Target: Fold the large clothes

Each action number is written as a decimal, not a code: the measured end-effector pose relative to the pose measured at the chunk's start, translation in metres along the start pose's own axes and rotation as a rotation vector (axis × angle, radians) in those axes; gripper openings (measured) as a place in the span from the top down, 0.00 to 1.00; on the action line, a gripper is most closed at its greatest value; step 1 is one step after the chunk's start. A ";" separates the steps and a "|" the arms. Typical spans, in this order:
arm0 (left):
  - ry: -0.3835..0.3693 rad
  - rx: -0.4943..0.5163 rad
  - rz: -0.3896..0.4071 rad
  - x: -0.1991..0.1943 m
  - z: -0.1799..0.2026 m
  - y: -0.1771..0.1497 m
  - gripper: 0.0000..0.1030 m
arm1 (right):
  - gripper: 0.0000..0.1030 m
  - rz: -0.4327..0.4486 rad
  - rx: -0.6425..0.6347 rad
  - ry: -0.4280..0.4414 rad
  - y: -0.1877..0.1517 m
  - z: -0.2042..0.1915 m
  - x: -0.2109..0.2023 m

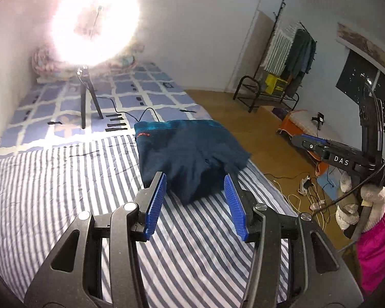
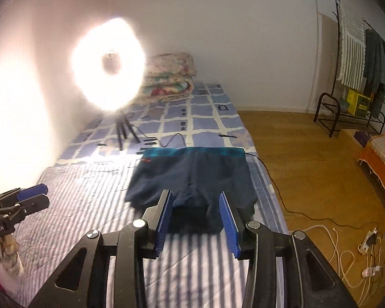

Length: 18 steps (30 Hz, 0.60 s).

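Both grippers, left gripper (image 1: pixel 195 183) and right gripper (image 2: pixel 195 201), stand half open and empty. Folded navy garment (image 1: pixel 187 151) lies on the striped bed (image 1: pixel 64 179); soft, limp, light: grip at hem corners.

Folded garment (image 1: pixel 190 151): dark navy, teal band along far edge, small orange-red mark near 1 corner. Near bedsheet (image 1: pixel 51 179): narrow blue-and-white stripes. Far sheet (image 1: pixel 146 95): lavender-blue squares on a white grid with small black marks. Folded quilt (image 2: pixel 170 77): cream, floral print. Left gripper (image 1: pixel 195 179) and right gripper (image 2: pixel 195 197): black frames, blue ribbed pads. Floor (image 2: pixel 308 154): golden-brown wood.
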<state>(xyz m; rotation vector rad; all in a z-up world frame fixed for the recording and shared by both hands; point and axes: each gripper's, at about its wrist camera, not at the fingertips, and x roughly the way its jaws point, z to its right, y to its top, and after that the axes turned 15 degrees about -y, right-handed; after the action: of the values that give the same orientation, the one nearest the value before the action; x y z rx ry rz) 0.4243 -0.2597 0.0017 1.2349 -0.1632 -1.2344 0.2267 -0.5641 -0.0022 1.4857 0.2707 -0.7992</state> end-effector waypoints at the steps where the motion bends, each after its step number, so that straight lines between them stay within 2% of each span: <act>1: 0.002 0.007 0.004 -0.009 0.008 -0.004 0.52 | 0.61 0.008 -0.006 -0.003 -0.006 -0.002 -0.013; 8: 0.037 0.090 0.022 -0.069 0.063 -0.043 0.52 | 0.61 0.048 0.011 -0.013 -0.055 -0.010 -0.089; 18: 0.033 0.135 0.032 -0.105 0.098 -0.097 0.52 | 0.61 0.082 0.024 -0.031 -0.107 -0.019 -0.131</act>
<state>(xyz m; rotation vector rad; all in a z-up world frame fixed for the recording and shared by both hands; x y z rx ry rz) 0.2558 -0.2226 0.0180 1.3641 -0.2443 -1.1902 0.0718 -0.4948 -0.0063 1.4963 0.1767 -0.7608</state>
